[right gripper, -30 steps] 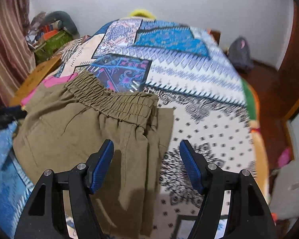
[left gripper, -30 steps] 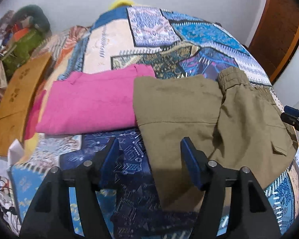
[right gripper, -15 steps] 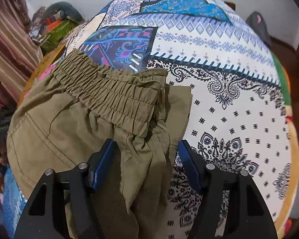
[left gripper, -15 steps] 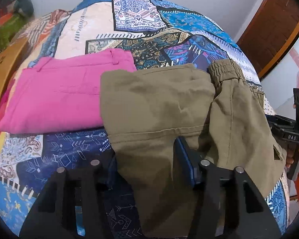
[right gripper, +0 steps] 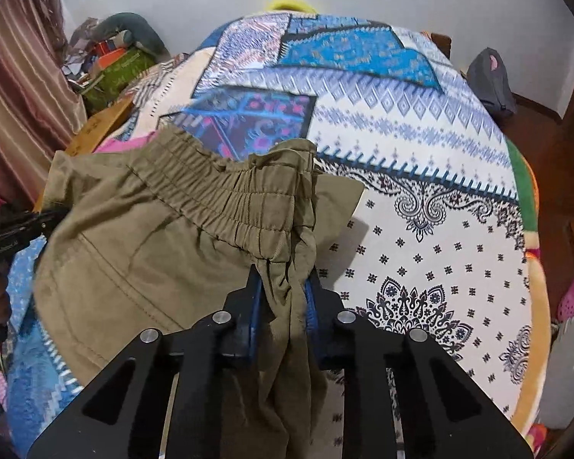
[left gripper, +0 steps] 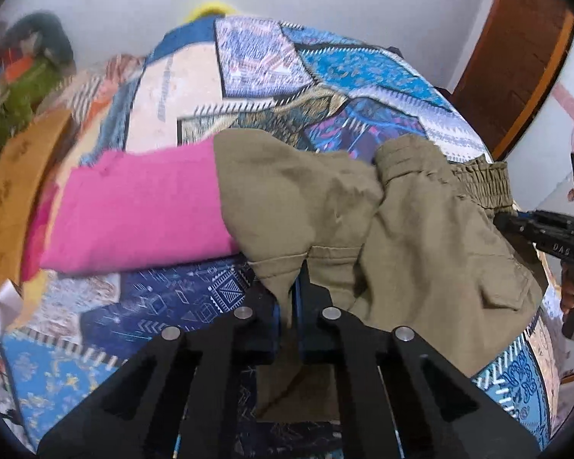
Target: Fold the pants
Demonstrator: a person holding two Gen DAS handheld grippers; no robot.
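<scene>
Olive-green pants [left gripper: 409,229] lie partly folded on the patterned bedspread [left gripper: 325,72], with the elastic waistband [right gripper: 225,199] toward the right. My left gripper [left gripper: 291,298] is shut on the pants' hemmed near edge and lifts it off the bed. My right gripper [right gripper: 283,290] is shut on bunched fabric just below the waistband end, and cloth hangs down between its fingers. The right gripper also shows at the right edge of the left wrist view [left gripper: 543,229]. The left gripper shows at the left edge of the right wrist view [right gripper: 15,229].
A folded pink garment [left gripper: 134,210] lies on the bed just left of the pants, its edge under them. A wooden board [left gripper: 15,191] and clutter stand at the bed's left side. A wooden door [left gripper: 516,49] is at right. A grey bag [right gripper: 490,80] sits beside the bed.
Both grippers came down onto the pants and closed: left on the hemmed near edge, right on the fabric by the waistband. The gripped cloth has risen and now overlaps the pink garment.
</scene>
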